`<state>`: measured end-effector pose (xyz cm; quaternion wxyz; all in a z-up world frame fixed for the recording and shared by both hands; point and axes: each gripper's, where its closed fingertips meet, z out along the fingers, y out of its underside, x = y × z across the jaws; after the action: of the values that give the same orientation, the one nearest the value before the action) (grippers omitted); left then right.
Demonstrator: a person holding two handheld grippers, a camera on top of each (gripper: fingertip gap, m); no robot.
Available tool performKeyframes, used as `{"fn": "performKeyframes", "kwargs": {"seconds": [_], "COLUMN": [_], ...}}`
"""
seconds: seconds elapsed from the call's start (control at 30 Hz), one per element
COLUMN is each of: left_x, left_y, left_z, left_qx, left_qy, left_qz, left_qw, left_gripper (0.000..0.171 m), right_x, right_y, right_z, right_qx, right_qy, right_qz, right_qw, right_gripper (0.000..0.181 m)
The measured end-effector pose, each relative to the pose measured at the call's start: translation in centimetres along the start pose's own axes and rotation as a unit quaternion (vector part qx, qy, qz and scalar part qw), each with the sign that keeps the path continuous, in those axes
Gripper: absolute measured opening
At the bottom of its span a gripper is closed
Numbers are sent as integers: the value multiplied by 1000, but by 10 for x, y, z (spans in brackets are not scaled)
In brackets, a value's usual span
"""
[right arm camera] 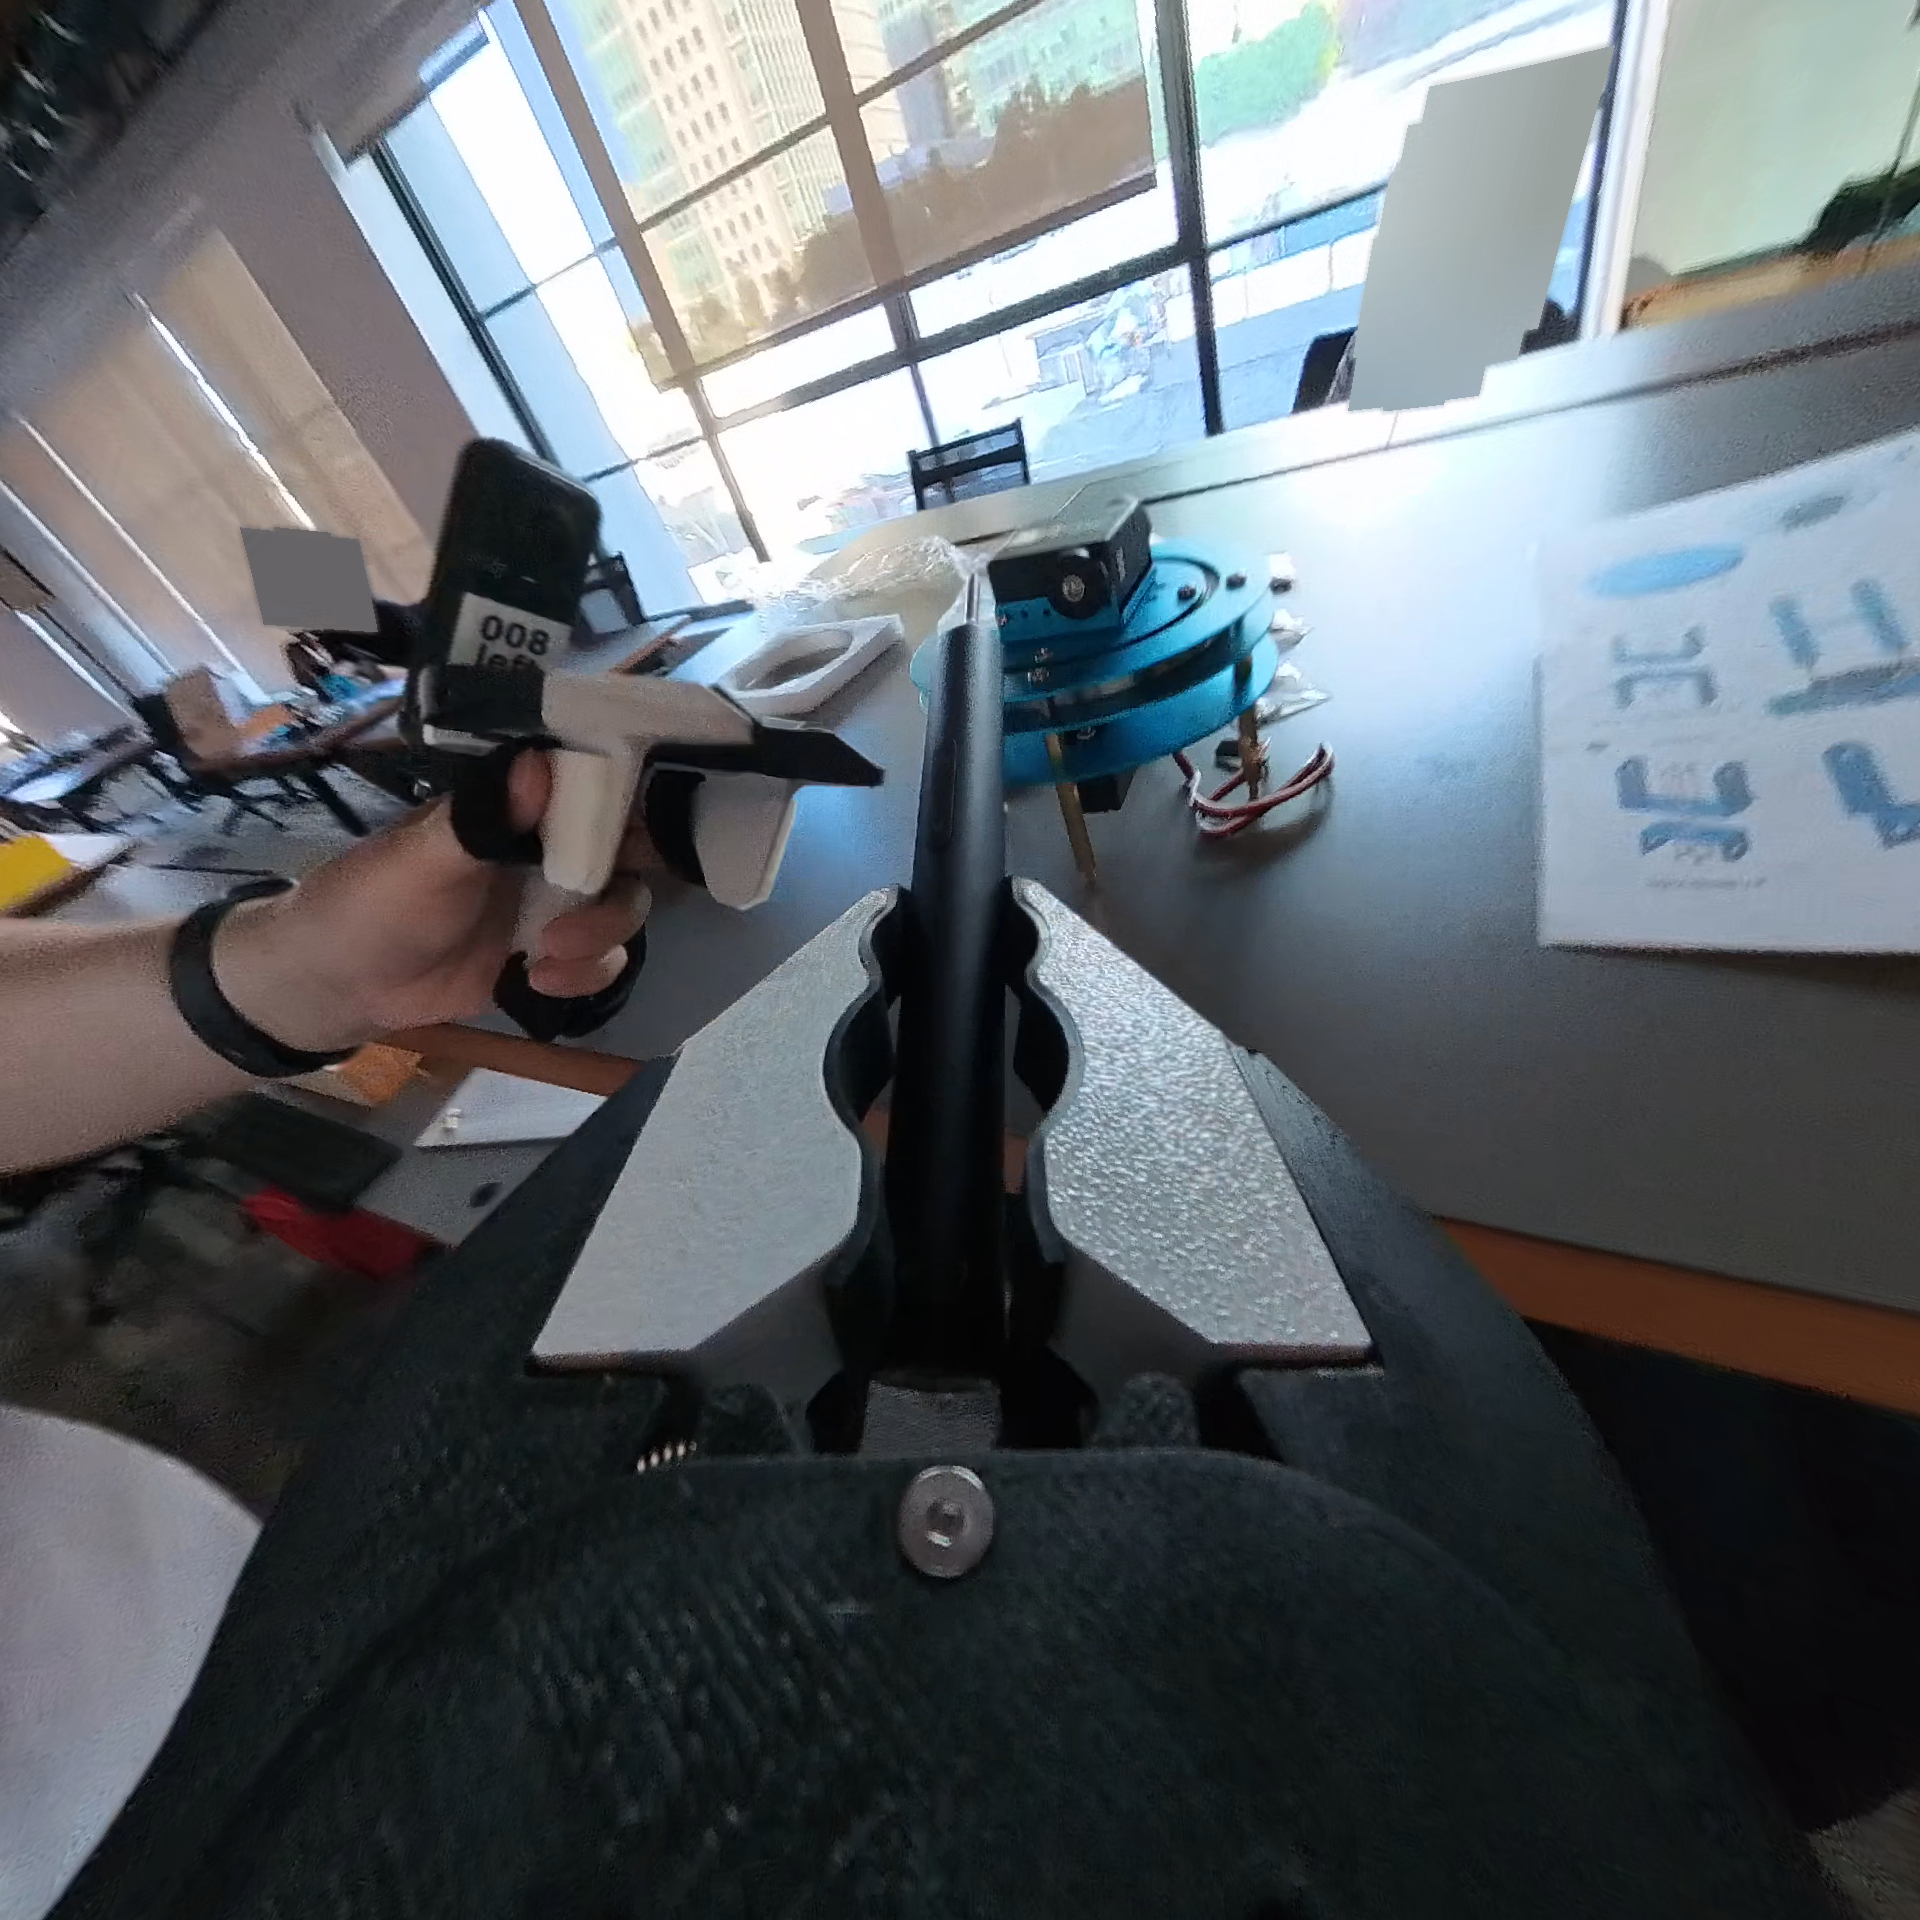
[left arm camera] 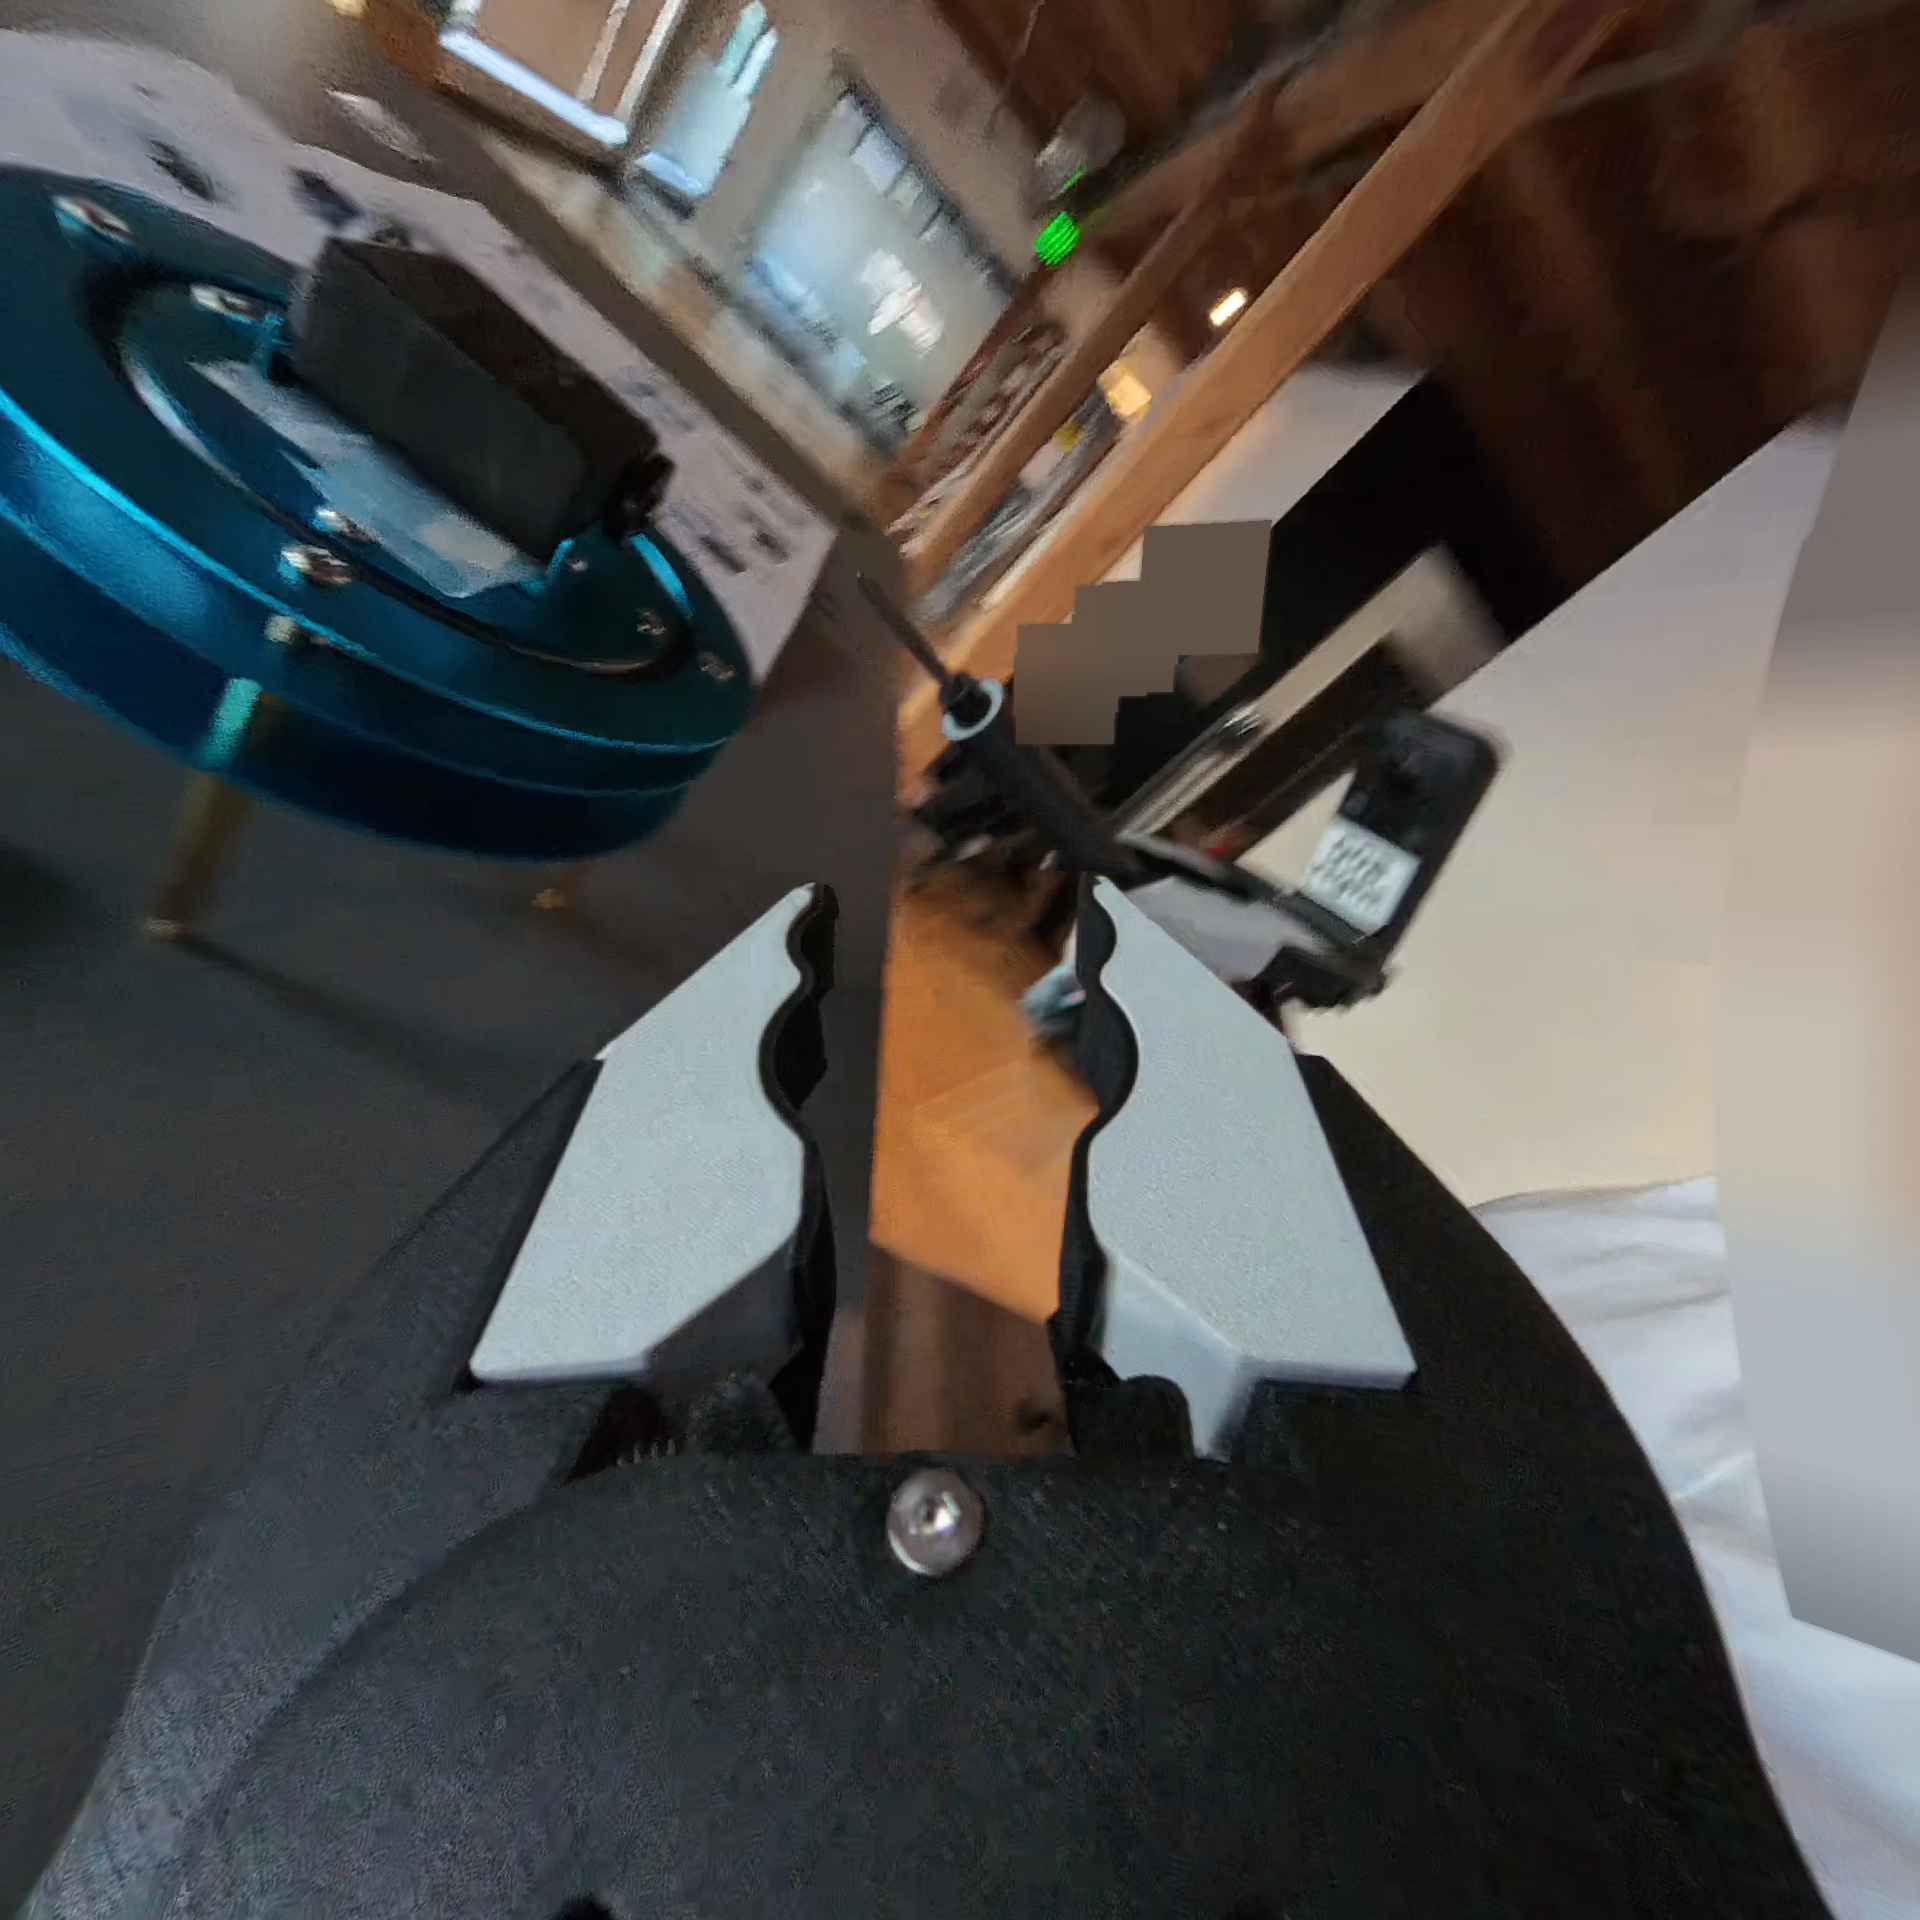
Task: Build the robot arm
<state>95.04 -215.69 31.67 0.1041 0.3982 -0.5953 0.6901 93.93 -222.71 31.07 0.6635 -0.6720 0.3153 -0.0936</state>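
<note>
My right gripper (right arm camera: pixel 954 899) is shut on a long black screwdriver (right arm camera: pixel 956 779) that lies along its fingers. The tip points at a blue round plate assembly (right arm camera: pixel 1143 675) on brass legs with a black servo (right arm camera: pixel 1081 571) on top. My left gripper (left arm camera: pixel 956 904) is open and empty, in the air off the table's edge. The blue assembly (left arm camera: pixel 312 665) and servo (left arm camera: pixel 457 405) are to its upper left. The screwdriver (left arm camera: pixel 997 748) points toward it from ahead. In the right wrist view a hand holds the left gripper (right arm camera: pixel 852 769) left of the screwdriver.
The dark grey table (right arm camera: pixel 1455 987) has a wooden front edge. A white printed sheet (right arm camera: pixel 1745 707) lies at the right. Red and white wires (right arm camera: pixel 1257 800) trail under the assembly. A white foam piece (right arm camera: pixel 810 665) and clear plastic bags (right arm camera: pixel 894 566) lie behind it.
</note>
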Motion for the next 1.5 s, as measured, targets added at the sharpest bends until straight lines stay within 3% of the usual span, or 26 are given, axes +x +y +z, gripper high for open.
{"fn": "performKeyframes", "kwargs": {"seconds": [0.07,0.23,0.33,0.5,0.6,1.17,1.5], "left_x": [5,15,20,8,4,-15,-19], "left_y": [-6,-5,-9,-14,-1,-11,-12], "left_z": [6,19,20,18,22,35,35], "left_qx": [30,27,12,2,-27,-9,-8], "left_qy": [35,72,117,151,153,171,163], "left_qz": [-26,25,18,-123,-193,-267,-264], "left_qw": [999,997,993,981,969,948,951], "left_gripper": [44,49,40,22,16,16,16], "right_x": [-4,-14,-23,-31,-28,-15,-13], "right_y": [-4,-8,-2,8,8,10,12], "right_z": [-2,-6,0,14,20,37,40], "right_qx": [6,20,16,10,-7,-18,-12], "right_qy": [18,76,106,156,179,158,141], "right_qz": [-36,-81,-107,-100,-84,-22,-7], "right_qw": [999,994,988,983,980,987,990], "right_gripper": [16,16,16,16,16,16,16]}}
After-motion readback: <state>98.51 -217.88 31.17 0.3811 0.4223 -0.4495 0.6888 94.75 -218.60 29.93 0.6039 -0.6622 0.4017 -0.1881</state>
